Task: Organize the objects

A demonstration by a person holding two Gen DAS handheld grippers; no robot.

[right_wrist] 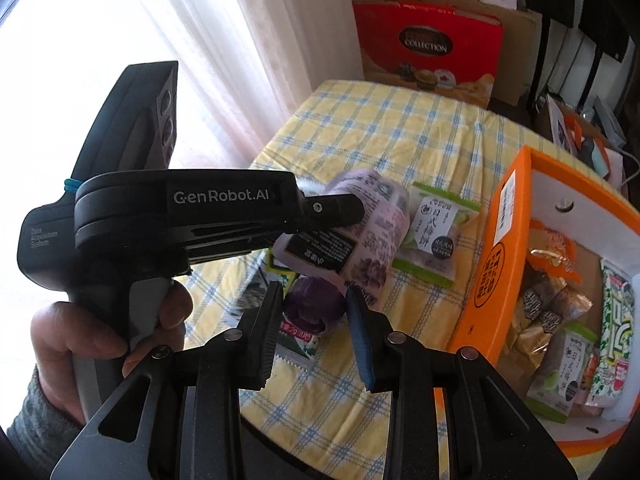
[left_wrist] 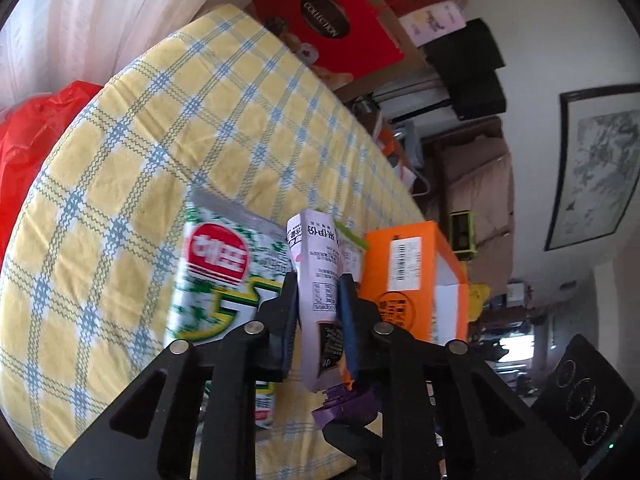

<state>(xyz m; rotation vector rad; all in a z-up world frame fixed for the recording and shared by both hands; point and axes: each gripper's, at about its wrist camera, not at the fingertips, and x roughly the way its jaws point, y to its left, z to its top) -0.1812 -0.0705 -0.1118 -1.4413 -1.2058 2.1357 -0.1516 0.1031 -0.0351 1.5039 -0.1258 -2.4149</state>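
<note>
My left gripper (left_wrist: pixel 318 292) is shut on a pale purple snack packet (left_wrist: pixel 318 276) and holds it above the checked tablecloth (left_wrist: pixel 160 152). In the right wrist view the same packet (right_wrist: pixel 372 232) hangs from the left gripper (right_wrist: pixel 344 208), tilted. My right gripper (right_wrist: pixel 314 300) is open and empty, low over a small purple wrapped snack (right_wrist: pixel 314 304) that sits between its fingers' line. An orange box (right_wrist: pixel 504 248) with several snack packets inside stands at the right. A green and white packet (right_wrist: pixel 436 236) lies on the cloth beside the box. A large green and white bag (left_wrist: pixel 216 276) lies behind the left gripper.
A red gift box (right_wrist: pixel 428 48) stands at the table's far edge. A curtain (right_wrist: pixel 248 40) hangs at the left. A red plastic bag (left_wrist: pixel 36 132) sits beyond the table's edge. A flat green packet (right_wrist: pixel 300 344) lies under the purple snack.
</note>
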